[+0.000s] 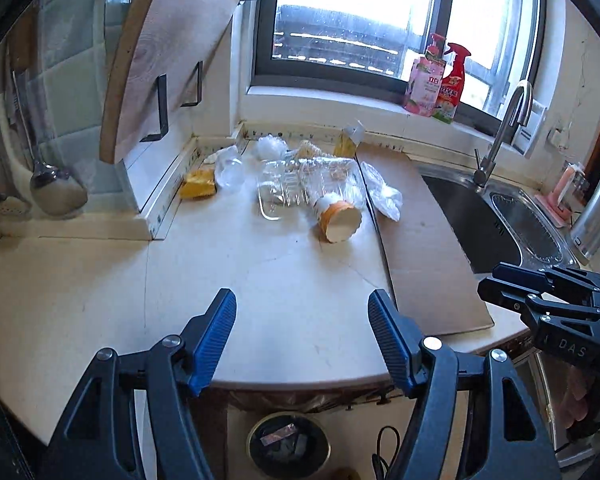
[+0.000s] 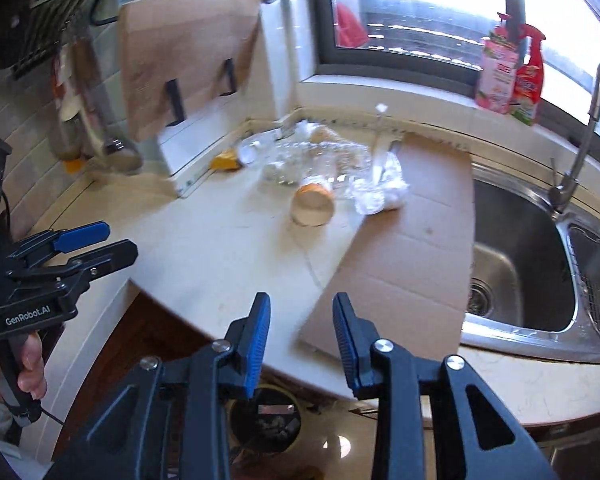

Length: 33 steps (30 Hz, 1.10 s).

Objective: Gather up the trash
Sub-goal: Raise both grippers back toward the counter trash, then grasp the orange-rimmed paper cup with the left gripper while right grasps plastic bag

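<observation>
Both tongs hang empty above the near edge of the surface (image 1: 100, 300): the left tongs (image 1: 302, 336) stand wide with nothing between the blue pads, and the right tongs (image 2: 301, 336) stand narrower, also holding nothing. Directly below that near edge sits a round bin (image 1: 288, 446) on the floor, with some scraps already in it.

All the trash lies well apart from the tongs, heaped toward the far edge under the window. A tipped paper cup (image 1: 337, 220) lies on its side at the front of the heap, its open mouth facing the cameras. Behind it sits a crumpled clear plastic container (image 1: 296, 184), with a yellow wrapper (image 1: 198, 184) toward the far left corner and a white plastic bag (image 1: 382, 192) resting on the flat cardboard sheet (image 1: 424, 236) that runs beside the sink (image 2: 540, 248).

Several risks follow from this layout. The cup is round and could roll away if a pad nudges it off centre. Clear plastic is springy and may pop out of a shallow pinch. The right tongs look too narrow for the cup and would probably need widening first. Anything light dropped from the near edge could drift past the bin's small mouth.
</observation>
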Tool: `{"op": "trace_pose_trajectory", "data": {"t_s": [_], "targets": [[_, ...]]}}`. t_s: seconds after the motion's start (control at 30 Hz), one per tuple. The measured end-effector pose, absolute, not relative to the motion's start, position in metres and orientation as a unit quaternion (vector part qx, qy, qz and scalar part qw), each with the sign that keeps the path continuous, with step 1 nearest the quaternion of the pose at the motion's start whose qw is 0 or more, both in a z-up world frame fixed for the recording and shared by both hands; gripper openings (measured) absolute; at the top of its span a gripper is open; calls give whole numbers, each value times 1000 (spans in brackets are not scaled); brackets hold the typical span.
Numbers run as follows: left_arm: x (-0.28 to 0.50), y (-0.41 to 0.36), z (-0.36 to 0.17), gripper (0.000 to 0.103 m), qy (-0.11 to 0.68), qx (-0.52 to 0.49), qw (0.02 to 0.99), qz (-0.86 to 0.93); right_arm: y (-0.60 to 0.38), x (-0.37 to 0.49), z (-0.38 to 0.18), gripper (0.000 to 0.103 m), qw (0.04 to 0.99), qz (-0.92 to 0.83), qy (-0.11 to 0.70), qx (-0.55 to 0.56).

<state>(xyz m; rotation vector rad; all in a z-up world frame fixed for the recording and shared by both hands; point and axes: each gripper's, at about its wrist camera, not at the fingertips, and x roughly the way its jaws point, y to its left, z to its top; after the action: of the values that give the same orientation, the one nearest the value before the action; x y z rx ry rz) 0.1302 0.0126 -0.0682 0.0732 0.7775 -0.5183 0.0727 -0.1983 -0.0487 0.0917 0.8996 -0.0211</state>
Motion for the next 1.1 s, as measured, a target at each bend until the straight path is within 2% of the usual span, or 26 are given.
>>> {"op": "trace_pose_trajectory", "data": {"t_s": [0.33,0.4,0.47,0.63,0.9,1.1], "targets": [[205,-27,-96,67,381,7,877,-294,-239,115,-55,33,889,-90,440,91],[214,-37,-97,69,388,-1,870,-304,-251,123,-52,37,888,-94,438,109],[226,-48,-98,75,392,-6,867,-306,-266,132,-50,46,887,-99,432,130],[260,-75,-102,77,408,-30,863,-297,-298,172,-55,48,880,-92,437,163],[321,-120,-136,77,479,-43,848,-222,-337,262,-109,48,844,-36,491,212],[350,-143,-165,77,525,-51,833,-165,-342,303,-154,48,814,1,548,193]]}}
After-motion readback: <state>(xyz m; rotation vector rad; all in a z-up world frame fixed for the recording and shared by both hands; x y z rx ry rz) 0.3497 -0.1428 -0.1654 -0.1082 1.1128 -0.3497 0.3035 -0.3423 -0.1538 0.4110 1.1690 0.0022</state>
